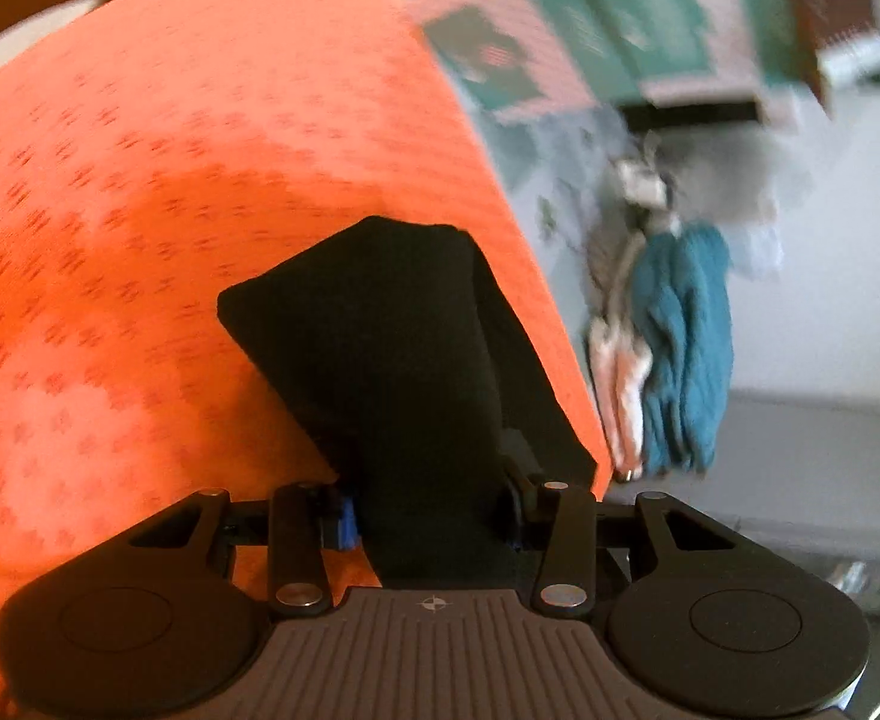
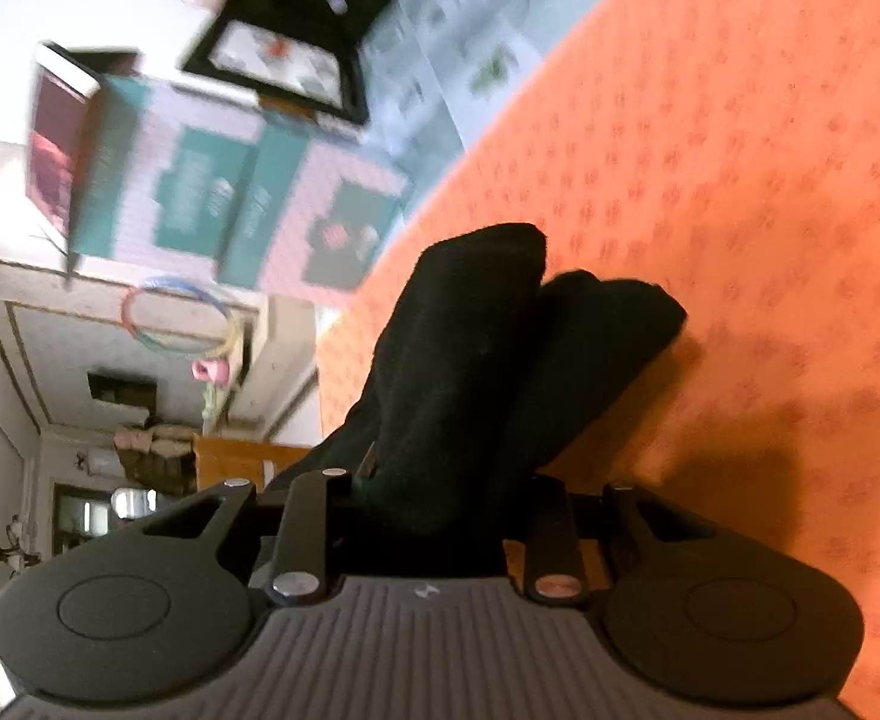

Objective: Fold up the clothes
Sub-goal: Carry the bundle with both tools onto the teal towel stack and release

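Observation:
A black garment (image 1: 392, 348) fills the jaws of my left gripper (image 1: 431, 480), which is shut on it above an orange patterned cloth surface (image 1: 140, 210). In the right wrist view my right gripper (image 2: 440, 480) is shut on the same black garment (image 2: 487, 360), which bunches into two thick folds over the orange surface (image 2: 739, 180). The fingertips of both grippers are hidden by the black fabric.
A teal garment (image 1: 685, 348) and a white-and-pink cloth (image 1: 619, 372) lie to the right of the orange surface. Teal-and-pink boxes (image 1: 619, 30) stand beyond. They also show in the right wrist view (image 2: 212, 192), with a black framed picture (image 2: 284, 66) and a room behind.

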Demonstrator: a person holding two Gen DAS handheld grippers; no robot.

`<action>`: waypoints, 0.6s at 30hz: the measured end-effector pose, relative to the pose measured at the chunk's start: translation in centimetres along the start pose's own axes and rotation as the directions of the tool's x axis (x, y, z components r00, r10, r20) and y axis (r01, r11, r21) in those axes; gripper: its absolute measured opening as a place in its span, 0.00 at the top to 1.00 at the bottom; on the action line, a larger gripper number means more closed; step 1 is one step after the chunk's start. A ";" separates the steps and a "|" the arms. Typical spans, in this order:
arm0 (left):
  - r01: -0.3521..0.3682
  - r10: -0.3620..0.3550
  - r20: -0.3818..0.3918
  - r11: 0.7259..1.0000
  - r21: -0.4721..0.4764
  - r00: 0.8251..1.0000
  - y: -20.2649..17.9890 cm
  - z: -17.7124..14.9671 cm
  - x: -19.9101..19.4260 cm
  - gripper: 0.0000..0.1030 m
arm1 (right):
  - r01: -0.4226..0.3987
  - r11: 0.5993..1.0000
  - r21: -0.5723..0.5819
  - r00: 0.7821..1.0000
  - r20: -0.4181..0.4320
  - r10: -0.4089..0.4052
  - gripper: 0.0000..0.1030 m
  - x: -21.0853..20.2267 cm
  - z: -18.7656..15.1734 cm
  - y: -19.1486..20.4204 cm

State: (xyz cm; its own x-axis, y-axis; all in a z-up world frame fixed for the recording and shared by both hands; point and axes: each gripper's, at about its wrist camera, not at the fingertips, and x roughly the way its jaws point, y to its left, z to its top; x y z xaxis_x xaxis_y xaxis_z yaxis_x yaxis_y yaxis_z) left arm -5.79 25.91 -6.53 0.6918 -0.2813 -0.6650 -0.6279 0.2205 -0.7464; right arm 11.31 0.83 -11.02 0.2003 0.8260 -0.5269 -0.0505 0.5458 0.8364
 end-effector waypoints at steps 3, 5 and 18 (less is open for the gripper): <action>-0.002 0.003 -0.011 0.993 0.117 1.000 -3.2 -1.2 0.7 0.52 | -0.007 1.000 -0.024 0.996 0.093 0.009 0.70 -3.5 0.1 0.0; 0.013 -0.008 -0.033 0.986 0.167 0.999 -5.3 -1.9 1.8 0.51 | -0.010 0.999 -0.039 0.988 0.156 0.016 0.70 -5.9 0.3 0.0; 0.188 -0.106 -0.223 0.903 0.386 0.969 -26.0 -1.7 13.5 0.48 | 0.078 0.989 -0.129 0.817 0.577 0.011 0.70 -19.4 13.2 -0.3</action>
State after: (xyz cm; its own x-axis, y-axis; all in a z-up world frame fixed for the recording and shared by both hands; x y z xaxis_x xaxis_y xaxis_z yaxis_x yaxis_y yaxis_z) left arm 19.29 14.76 3.94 0.6575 -0.5046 -0.5596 -0.2992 0.5068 -0.8085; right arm 20.34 -17.23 0.95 0.7277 0.5992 -0.3337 -0.1609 0.6221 0.7662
